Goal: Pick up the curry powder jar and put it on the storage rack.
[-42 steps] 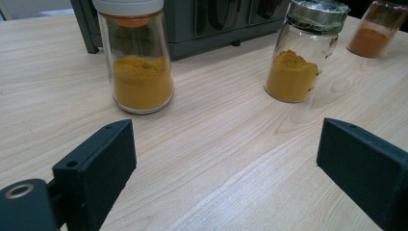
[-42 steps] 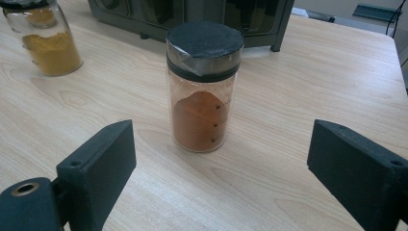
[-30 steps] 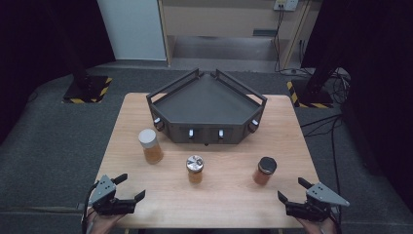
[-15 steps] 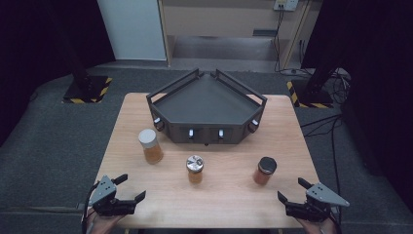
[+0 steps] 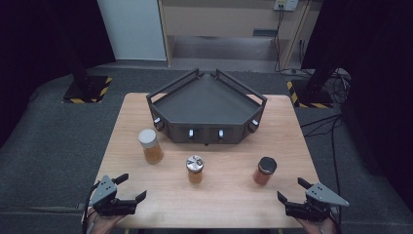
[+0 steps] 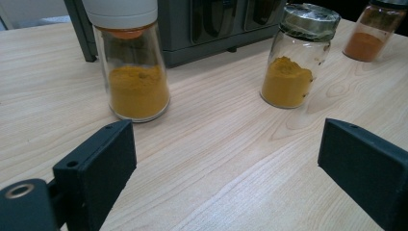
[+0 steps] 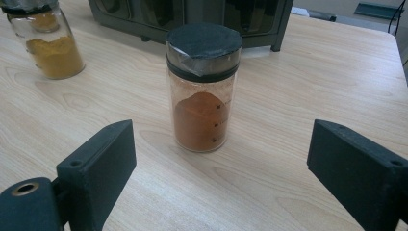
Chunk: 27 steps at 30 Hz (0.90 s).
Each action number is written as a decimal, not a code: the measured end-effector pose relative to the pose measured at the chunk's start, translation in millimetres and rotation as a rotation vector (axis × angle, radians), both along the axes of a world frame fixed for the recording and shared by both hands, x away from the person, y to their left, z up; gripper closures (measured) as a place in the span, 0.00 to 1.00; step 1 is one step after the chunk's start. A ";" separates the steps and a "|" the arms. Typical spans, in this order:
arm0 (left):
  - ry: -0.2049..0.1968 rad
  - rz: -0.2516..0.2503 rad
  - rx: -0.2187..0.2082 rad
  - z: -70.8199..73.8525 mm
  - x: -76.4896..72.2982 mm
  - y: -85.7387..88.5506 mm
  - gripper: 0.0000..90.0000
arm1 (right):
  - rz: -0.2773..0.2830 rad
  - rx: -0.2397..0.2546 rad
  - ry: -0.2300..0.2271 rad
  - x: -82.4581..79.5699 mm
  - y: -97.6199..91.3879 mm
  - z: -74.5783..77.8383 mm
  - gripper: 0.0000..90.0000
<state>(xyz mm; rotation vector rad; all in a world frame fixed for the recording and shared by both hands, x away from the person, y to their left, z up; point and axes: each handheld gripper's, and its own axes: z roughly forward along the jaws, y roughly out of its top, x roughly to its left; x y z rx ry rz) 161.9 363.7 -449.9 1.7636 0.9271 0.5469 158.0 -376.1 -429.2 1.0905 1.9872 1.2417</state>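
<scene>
Three spice jars [image 5: 195,168] stand before one tray [image 5: 207,100]; left gripper [image 5: 127,186] and right gripper [image 5: 291,189] gape, empty.

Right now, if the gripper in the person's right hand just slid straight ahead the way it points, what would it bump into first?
Most likely the black-lidded jar of reddish-brown powder. In the right gripper view it stands upright on the table, centred between the open jaws of the right gripper, with nothing in between.

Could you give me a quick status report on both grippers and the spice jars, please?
Left gripper and right gripper open, empty, at near table edge. White-lidded jar, silver-lidded jar, black-lidded jar upright, untouched. Nothing in the way.
</scene>
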 end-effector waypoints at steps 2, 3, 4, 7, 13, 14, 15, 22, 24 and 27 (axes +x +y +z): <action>-0.001 0.003 0.008 1.9 -0.2 -1.2 0.06 | 0.001 0.002 -0.003 -0.2 -0.4 -0.2 0.11; 0.001 0.005 0.009 2.8 0.0 -1.2 0.06 | 0.001 0.000 -0.003 -0.1 -0.3 -0.1 0.11; 0.002 0.007 0.007 2.8 -0.2 -1.1 0.06 | 0.001 -0.002 -0.004 -0.1 0.0 -0.2 0.11; 0.011 0.009 -0.005 4.6 1.0 -0.3 0.06 | 0.003 0.000 -0.002 0.3 -0.1 -0.3 0.11; 0.005 0.002 0.010 13.1 3.4 -0.9 0.06 | 0.002 0.002 -0.002 0.4 -0.5 -0.5 0.11; 0.006 0.000 0.010 14.3 4.2 -0.7 0.06 | 0.002 0.003 -0.002 0.5 -0.5 -0.5 0.11; 0.006 -0.002 0.013 15.8 4.9 -0.6 0.07 | 0.002 0.003 -0.001 0.6 -0.4 -0.6 0.11; 0.001 -0.012 0.024 28.4 11.6 0.6 0.07 | 0.003 0.007 -0.002 0.4 -0.9 -0.7 0.11; 0.000 -0.013 0.029 30.6 12.6 0.5 0.07 | 0.003 0.007 -0.002 0.6 -1.0 -0.7 0.11; 0.000 -0.021 0.035 36.4 16.5 0.6 0.07 | 0.004 0.006 -0.001 0.8 -1.0 -0.7 0.11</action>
